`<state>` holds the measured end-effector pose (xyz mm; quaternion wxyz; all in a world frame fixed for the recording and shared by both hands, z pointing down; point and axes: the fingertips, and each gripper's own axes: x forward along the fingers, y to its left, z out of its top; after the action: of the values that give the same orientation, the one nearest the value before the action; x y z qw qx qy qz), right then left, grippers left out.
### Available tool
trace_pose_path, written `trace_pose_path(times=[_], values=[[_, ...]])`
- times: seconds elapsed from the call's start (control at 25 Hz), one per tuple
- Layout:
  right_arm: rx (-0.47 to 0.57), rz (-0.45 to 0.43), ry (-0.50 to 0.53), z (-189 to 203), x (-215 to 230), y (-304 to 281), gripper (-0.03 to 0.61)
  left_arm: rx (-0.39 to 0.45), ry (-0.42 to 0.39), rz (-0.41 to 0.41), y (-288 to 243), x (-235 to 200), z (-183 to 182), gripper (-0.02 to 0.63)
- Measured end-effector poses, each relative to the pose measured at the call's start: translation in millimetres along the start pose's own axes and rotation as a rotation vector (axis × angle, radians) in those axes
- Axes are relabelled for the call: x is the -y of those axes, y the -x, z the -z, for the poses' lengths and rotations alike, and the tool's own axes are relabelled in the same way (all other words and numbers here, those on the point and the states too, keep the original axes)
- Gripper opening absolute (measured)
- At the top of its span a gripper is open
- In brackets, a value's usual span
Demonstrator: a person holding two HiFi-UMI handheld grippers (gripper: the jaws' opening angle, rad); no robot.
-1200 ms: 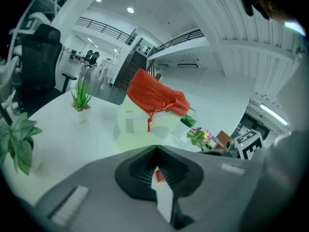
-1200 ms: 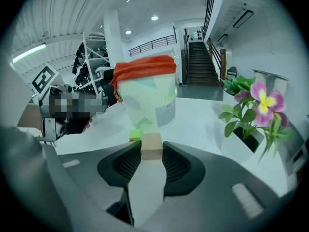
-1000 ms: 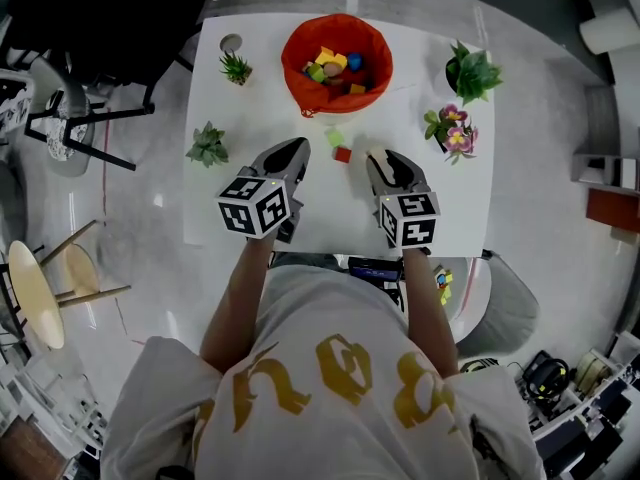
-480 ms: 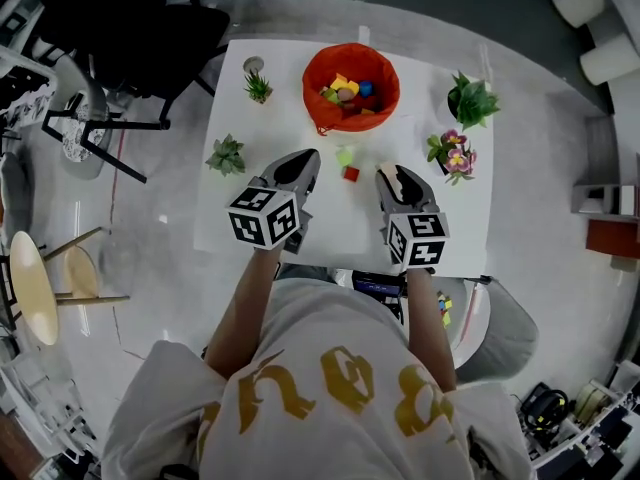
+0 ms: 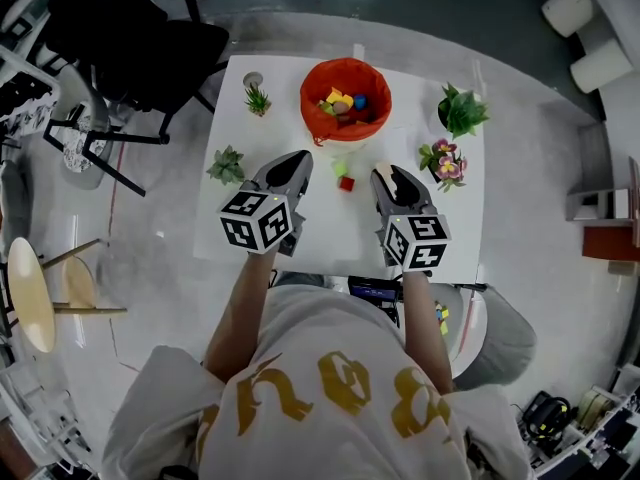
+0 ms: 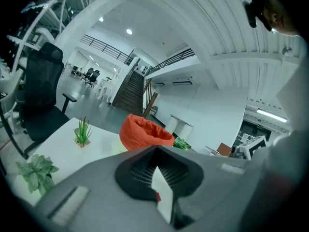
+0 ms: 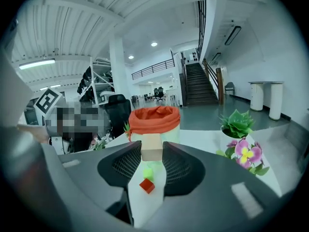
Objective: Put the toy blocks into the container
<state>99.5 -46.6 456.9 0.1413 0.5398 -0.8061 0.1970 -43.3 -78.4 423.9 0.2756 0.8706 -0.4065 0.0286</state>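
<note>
Recording the right gripper (image 5: pixel 388 174) pinching a tan block (image 7: pixel 151 149) between its tips, with both pads on the block's sides. Recording the left gripper (image 6: pixel 155 149) pressed together at the tips, gripping nothing. Noting both grippers hovering side by side over the white table (image 5: pixel 335 233), pointing forward and slightly down.

Finding 2 loose blocks lying on the table just ahead of the grippers, between their tips: a red block (image 5: pixel 346 183) nearer, a green block (image 5: pixel 340 169) just beyond it, lying close together. Finding the orange container (image 5: pixel 312 86) standing farther ahead, past the green block, roughly centred between the 2 grippers, already holding several coloured blocks (image 5: pixel 342 101).

Noting a flowering plant (image 5: pixel 443 160) just to the right of the right gripper's tips and a green potted plant (image 5: pixel 462 110) ahead of that. Noting a small succulent (image 5: pixel 227 165) just left of the left gripper and a spiky plant (image 5: pixel 257 99) farther ahead, left of the container. Noting a black chair (image 5: pixel 150 38) off the table, well ahead and to the left.
</note>
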Motion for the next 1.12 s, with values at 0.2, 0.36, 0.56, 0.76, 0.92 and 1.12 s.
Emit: trace_pose_path(times=[0.2, 0.36, 0.56, 0.76, 0.92, 1.12], values=[[0.036, -0.019, 0.005, -18, -2, 0, 0.164, 0.024, -0.016, -0.016, 2, -2, -13, 0.000], [0.054, -0.033, 0.019, -30, -4, -2, 0.165, 0.044, -0.013, -0.011, 2, -2, -24, 0.002], [0.074, -0.044, 0.021, -45, -3, -7, 0.166, 0.035, -0.053, -0.001, -3, -3, -36, 0.001], [0.083, -0.048, 0.032, -57, -3, -16, 0.164, 0.027, -0.088, -0.017, -11, -8, -47, 0.000], [0.093, -0.045, 0.025, -65, 0, -24, 0.166, 0.056, -0.074, -0.006, -18, -11, -58, 0.001], [0.101, -0.038, 0.029, -77, 3, -33, 0.166, 0.080, -0.028, 0.029, -23, -16, -68, 0.002]])
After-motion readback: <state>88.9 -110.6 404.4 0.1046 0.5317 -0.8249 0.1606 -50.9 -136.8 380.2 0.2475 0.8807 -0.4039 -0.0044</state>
